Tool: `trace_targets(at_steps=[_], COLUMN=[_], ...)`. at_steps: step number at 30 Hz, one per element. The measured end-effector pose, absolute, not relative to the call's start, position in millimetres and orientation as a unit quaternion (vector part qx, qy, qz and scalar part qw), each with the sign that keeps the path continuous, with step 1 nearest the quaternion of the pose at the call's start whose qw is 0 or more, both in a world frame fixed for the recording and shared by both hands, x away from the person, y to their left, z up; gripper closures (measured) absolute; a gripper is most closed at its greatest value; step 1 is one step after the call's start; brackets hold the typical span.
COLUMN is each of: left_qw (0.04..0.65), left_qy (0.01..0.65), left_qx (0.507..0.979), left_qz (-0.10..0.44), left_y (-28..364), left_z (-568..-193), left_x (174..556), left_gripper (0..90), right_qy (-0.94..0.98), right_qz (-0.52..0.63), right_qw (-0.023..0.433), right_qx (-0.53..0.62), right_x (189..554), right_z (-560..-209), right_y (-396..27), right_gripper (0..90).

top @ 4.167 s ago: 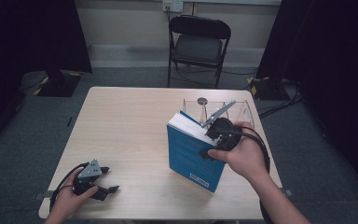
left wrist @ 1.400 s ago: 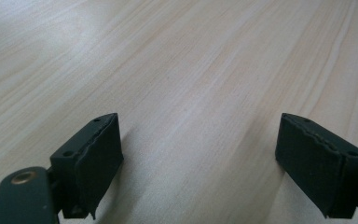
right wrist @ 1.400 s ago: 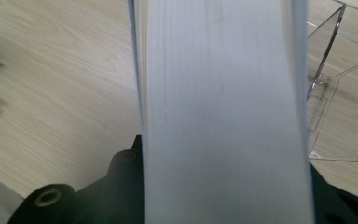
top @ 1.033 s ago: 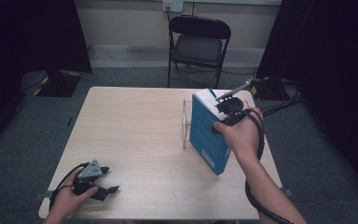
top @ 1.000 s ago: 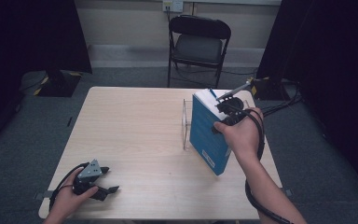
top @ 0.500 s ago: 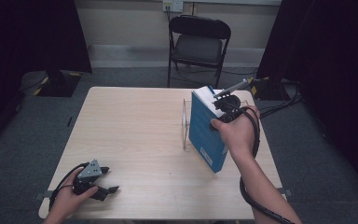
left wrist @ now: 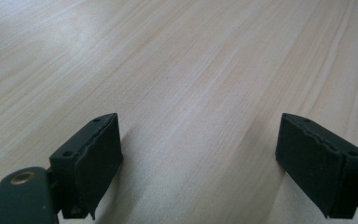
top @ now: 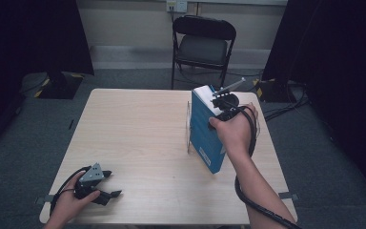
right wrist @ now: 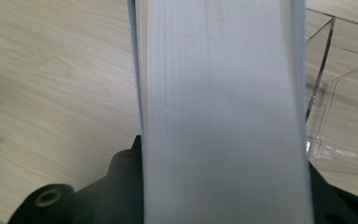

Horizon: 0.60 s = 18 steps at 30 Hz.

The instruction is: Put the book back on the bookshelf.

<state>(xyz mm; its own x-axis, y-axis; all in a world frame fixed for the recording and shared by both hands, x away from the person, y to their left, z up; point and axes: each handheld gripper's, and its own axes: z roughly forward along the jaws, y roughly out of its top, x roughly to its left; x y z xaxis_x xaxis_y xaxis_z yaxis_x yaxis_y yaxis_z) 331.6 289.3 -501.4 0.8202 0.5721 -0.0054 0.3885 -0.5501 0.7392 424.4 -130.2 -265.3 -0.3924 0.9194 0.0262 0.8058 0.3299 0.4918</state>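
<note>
A thick blue book (top: 204, 130) with white page edges stands upright at the right side of the wooden table (top: 133, 133). My right gripper (top: 221, 107) is shut on its top from above, a hand wrapped around it. In the right gripper view the book's page block (right wrist: 219, 116) sits between the jaws and hides their tips. A clear acrylic stand (top: 189, 125) is just left of the book, close to its cover; the same stand (right wrist: 328, 93) appears beside the pages. My left gripper (top: 113, 183) rests at the front left corner, open (left wrist: 200, 163), with bare wood between its jaws.
A black folding chair (top: 202, 45) stands beyond the table's far edge. Cables trail on the grey floor at the right (top: 286, 102). The table's right edge is a short way from the book.
The right gripper has carried the book from the front middle of the table to the right of the clear stand, then edged it slightly left toward the stand. The left gripper stayed put.
</note>
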Motion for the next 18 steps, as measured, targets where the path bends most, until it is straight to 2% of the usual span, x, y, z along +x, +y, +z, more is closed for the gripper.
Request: trace_targets(at_steps=[18], left_qw=[0.386], left_qy=[0.274], left_qx=[0.873], left_qz=[0.118], left_y=[289], left_z=[-501], left_x=[332], left_gripper=[13.8], right_qy=[0.793], right_qz=[0.227], right_qw=[0.143], right_qx=[0.547], right_x=[442], right_z=[-270], right_y=[-125], right_gripper=[61.9])
